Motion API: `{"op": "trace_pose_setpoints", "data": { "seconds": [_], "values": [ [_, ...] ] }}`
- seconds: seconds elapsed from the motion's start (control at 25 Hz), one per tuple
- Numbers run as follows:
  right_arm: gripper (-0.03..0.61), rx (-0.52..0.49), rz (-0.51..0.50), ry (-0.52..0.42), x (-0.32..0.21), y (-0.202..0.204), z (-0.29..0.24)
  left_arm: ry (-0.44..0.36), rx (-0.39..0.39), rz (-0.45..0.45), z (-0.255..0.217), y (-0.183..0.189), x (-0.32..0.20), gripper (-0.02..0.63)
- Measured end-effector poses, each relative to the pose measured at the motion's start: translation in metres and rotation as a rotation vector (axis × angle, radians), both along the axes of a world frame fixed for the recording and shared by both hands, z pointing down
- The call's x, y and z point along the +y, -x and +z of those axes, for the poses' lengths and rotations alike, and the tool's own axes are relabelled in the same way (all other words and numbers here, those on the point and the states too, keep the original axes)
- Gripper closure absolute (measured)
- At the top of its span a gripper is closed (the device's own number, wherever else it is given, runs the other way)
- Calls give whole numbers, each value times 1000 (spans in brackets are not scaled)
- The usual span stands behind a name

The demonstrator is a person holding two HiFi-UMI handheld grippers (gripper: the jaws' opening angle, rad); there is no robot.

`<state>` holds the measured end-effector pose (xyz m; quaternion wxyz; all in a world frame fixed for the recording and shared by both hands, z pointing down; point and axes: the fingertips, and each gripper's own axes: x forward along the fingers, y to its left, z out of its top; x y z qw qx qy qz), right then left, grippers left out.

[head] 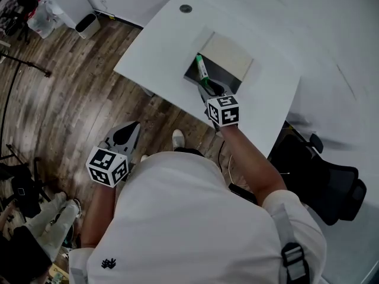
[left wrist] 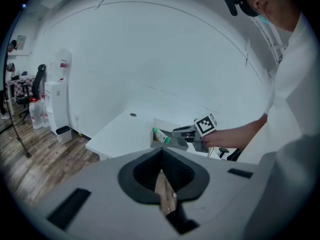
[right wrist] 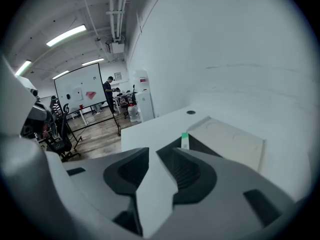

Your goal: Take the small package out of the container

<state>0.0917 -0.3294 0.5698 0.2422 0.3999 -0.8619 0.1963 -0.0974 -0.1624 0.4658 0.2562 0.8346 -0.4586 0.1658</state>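
Right gripper (head: 210,90), jaws apart and empty, near the small package (head: 202,68) in the container (head: 231,74); left gripper (head: 133,128), jaws together.

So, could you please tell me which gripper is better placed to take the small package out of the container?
The right gripper: its open jaws sit at the container, just short of the small package. The left gripper, shut, hangs over the floor, away from the table.
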Motion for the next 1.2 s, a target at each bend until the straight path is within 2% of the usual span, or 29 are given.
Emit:
{"op": "trace_pose_setpoints", "data": {
  "seconds": [0.44, 0.8, 0.96, 1.04, 1.2],
  "values": [
    [391, 56, 8, 77, -63, -6, 59, 34, -58, -116, 5, 3, -17, 607],
    [388, 86, -16, 104, -83, 4, 82, 41, -82, -151, 3, 4, -25, 607],
    [399, 98, -19, 117, -84, 1, 91, 40, -87, -159, 3, 0, -24, 607],
    [441, 106, -19, 116, -84, 1, 93, 39, -92, -161, 4, 0, -23, 607],
    [469, 119, 1, 117, -86, 0, 91, 44, -93, -165, 2, 6, -22, 607]
  ]
}}
